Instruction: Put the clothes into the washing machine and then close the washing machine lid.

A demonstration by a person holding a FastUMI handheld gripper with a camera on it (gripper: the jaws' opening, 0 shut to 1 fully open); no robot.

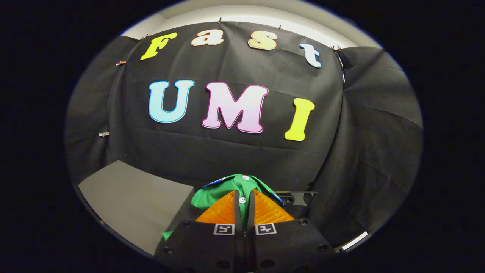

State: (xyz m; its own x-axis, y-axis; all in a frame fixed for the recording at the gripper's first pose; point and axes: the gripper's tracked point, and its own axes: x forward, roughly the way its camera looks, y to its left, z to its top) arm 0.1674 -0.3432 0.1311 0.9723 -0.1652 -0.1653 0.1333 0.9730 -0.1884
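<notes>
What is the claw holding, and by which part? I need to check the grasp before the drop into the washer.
The claw is shut on the green shirt, pinching it at the buttoned front strip just below the collar.

The tool (244,206) has its fingers pinched together on a green garment (227,189), both pressing the cloth with a white button showing in the narrow slit between them, so nothing more fits there. The bunched garment spills over the fingertips and blocks the low centre of the frame just ahead. At the lower left a flat grey table (132,201) lies bare, offering open room beside the fingers. At the lower right, just beyond the fingers, a dark glossy panel (299,199) stands close behind the cloth. The black cloth wall (227,151) closes off everything farther ahead, with open air above the tool before it.
</notes>
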